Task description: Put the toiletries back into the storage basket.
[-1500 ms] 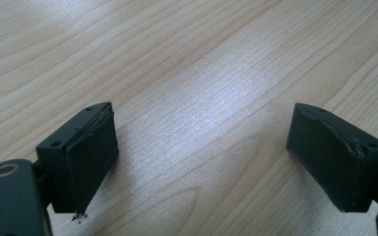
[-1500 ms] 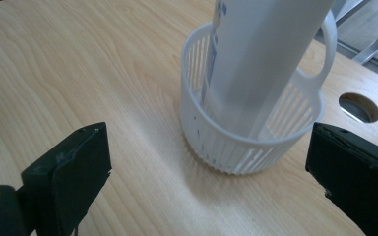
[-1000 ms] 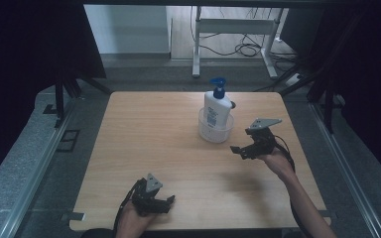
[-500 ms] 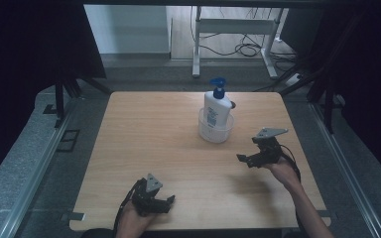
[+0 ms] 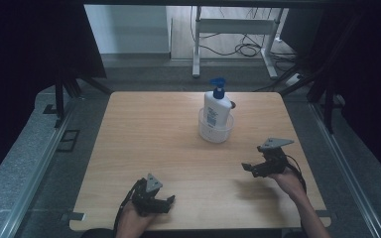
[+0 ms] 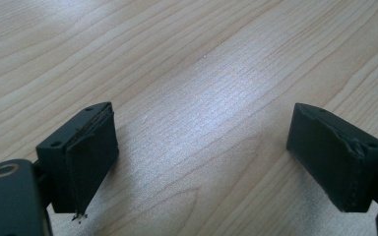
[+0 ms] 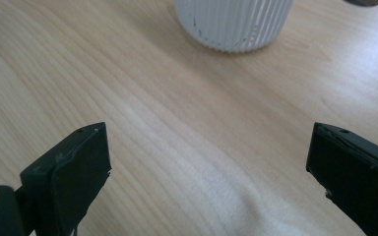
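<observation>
The pump bottle [image 5: 216,105] stood upright inside a ribbed white cup [image 5: 216,128] at the far middle of the desk [image 5: 144,134]. The right gripper [image 5: 250,167] hovered well short of it, jaws spread wide, nothing between them (in its own view the cup [image 7: 234,22] sat straight ahead, beyond the jaws). The left gripper [image 5: 166,202] sat down by the near edge, jaws wide apart too, over bare wood, well apart from the bottle.

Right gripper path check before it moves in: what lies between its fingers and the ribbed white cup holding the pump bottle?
Nothing: the right gripper view shows bare wood tabletop between the open right gripper and the cup.
</observation>
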Demonstrator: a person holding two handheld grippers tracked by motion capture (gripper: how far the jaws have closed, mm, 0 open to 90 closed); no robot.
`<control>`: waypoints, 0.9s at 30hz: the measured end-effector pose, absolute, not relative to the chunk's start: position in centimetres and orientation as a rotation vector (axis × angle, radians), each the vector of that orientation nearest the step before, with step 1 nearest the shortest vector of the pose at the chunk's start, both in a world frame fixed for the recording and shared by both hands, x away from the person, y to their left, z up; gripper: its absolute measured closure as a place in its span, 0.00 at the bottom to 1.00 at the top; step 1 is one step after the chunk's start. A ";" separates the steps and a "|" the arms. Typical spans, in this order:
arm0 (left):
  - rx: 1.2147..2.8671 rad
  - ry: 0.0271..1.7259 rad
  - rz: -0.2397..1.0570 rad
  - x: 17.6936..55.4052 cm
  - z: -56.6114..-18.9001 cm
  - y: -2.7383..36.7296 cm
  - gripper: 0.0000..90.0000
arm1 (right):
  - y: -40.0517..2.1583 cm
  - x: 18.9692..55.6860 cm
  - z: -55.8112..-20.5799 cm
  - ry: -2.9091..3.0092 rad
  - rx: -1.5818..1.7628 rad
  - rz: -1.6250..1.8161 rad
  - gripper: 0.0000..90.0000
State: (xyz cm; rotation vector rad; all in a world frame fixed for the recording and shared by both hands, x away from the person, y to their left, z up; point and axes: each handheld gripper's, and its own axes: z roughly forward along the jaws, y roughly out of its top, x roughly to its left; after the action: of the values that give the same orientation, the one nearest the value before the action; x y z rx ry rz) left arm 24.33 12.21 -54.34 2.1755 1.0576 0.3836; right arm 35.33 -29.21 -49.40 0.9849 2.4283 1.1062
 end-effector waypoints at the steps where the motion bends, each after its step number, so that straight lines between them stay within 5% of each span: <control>1: 2.176 1.057 0.384 24.3 -54.3 12.2 0.13 | -29.2 35.2 -49.6 2.433 0.984 1.106 0.03; 27: 2.175 1.057 0.384 24.3 -54.3 12.2 0.13 | -28.1 32.4 -54.3 2.492 0.986 1.014 0.00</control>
State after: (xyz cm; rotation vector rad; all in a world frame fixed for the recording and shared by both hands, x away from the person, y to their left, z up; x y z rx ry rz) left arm 24.33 12.21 -54.35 2.1750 1.0573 0.3839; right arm 32.38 -28.08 -54.33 0.9860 2.4920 1.0145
